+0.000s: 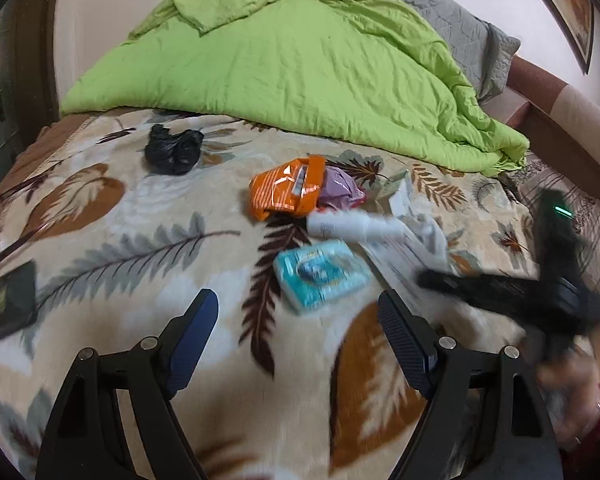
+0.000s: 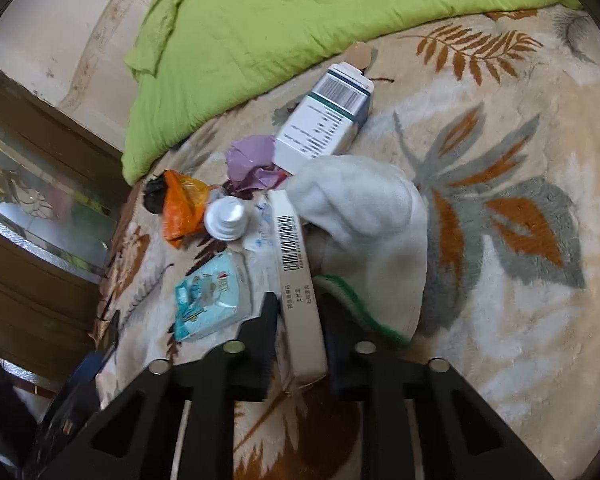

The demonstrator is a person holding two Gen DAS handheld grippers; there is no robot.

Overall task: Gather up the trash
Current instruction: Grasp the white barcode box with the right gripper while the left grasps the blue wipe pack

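Note:
Trash lies in a heap on a leaf-patterned blanket. It holds an orange wrapper, a crumpled purple bag, a white bottle, a blue tissue pack and a black bag. My left gripper is open and empty, just short of the tissue pack. My right gripper is shut on a long beige box with a barcode. A white sock with a green cuff lies against the box. A white and blue carton lies beyond it.
A green duvet covers the far half of the bed, with a grey pillow behind it. A dark flat box lies at the left edge. A wooden door with glass stands to the left of the bed.

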